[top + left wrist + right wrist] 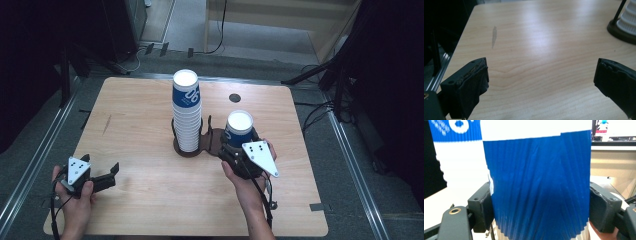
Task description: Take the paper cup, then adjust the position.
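The right hand-held gripper point(239, 150) is clamped on a blue-and-white ribbed paper cup point(239, 128), its two black pads pressed against the cup's lower sides; in the right gripper view the blue ribbed wall point(539, 185) fills the space between the jaws, touching both. The cup stands upright, white mouth upward, over the right half of a dark brown holder base point(212, 145) near the middle of the light wooden worktop point(150, 200). Just beside it to the left, on the other half of the same base, rises a tall stack of matching blue-and-white paper cups point(187, 112), framed by thin black upright rods. The single cup and the stack are close but apart.

The left hand-held gripper point(102, 177) sits near the worktop's front left corner, well apart from the cups. Its jaws stand wide with bare wood between them, as the left gripper view shows, where the stack's base point(621, 32) appears at the far right.
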Demonstrator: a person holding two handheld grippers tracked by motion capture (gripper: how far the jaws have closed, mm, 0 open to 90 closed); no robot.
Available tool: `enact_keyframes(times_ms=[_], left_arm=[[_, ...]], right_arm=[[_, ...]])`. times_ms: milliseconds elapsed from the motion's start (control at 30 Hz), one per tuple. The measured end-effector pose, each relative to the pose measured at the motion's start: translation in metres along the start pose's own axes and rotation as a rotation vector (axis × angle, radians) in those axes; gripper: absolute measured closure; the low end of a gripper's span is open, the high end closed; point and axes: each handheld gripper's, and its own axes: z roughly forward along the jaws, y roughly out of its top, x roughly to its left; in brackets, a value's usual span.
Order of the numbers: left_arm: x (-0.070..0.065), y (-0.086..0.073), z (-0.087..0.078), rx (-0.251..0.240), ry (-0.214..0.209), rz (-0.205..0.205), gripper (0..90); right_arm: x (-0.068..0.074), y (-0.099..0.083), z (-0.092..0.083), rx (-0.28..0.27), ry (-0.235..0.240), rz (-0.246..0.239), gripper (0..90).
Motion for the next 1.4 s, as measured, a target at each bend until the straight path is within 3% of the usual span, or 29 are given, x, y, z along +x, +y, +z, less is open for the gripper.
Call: enact_keyframes(times_ms=[33, 100, 300, 333, 400, 567, 733, 867, 900, 933, 967, 1000, 1267, 1400], left_arm=[[-0.003, 0.003, 0.0, 0.02, -0.013, -0.023, 0.3], [-0.007, 0.006, 0.0, 0.029, -0.043, -0.032, 0.3], [-0.021, 0.015, -0.004, 0.015, -0.077, -0.006, 0.3], [-0.027, 0.022, -0.008, -0.008, -0.105, 0.002, 0.3], [-0.033, 0.028, -0.01, -0.011, -0.118, 0.015, 0.3], [-0.048, 0.045, -0.015, -0.024, -0.174, 0.025, 0.3], [-0.061, 0.062, -0.018, -0.045, -0.203, 0.021, 0.4], [-0.07, 0.067, -0.014, -0.031, -0.22, 0.047, 0.4], [-0.073, 0.068, -0.012, -0.022, -0.232, 0.055, 0.4], [-0.076, 0.069, -0.009, -0.014, -0.268, 0.048, 0.4], [-0.076, 0.069, -0.009, -0.014, -0.268, 0.048, 0.4], [-0.079, 0.069, -0.008, -0.013, -0.296, 0.041, 0.4], [-0.089, 0.07, -0.003, 0.02, -0.369, 0.059, 2.5], [-0.094, 0.071, -0.004, 0.043, -0.418, 0.065, 3.5]], right_arm=[[0.0, -0.004, -0.001, 0.004, -0.001, -0.003, 20.5], [-0.001, -0.011, -0.003, 0.017, 0.002, -0.008, 20.5], [-0.001, -0.028, -0.008, 0.041, 0.007, -0.015, 20.5], [0.0, -0.034, -0.01, 0.046, -0.001, -0.021, 20.6], [0.001, -0.039, -0.011, 0.053, 0.005, -0.023, 20.6], [0.005, -0.048, -0.011, 0.075, 0.013, -0.058, 20.6], [0.01, -0.052, -0.01, 0.085, 0.028, -0.064, 20.6], [0.014, -0.053, -0.01, 0.084, 0.035, -0.079, 20.6], [0.017, -0.055, -0.01, 0.079, 0.043, -0.105, 20.6], [0.018, -0.056, -0.01, 0.081, 0.05, -0.108, 20.5], [0.018, -0.056, -0.01, 0.081, 0.05, -0.108, 20.5], [0.021, -0.059, -0.01, 0.088, 0.058, -0.119, 20.5], [0.031, -0.069, -0.01, 0.106, 0.092, -0.143, 20.5], [0.041, -0.073, -0.012, 0.107, 0.115, -0.179, 20.6]])
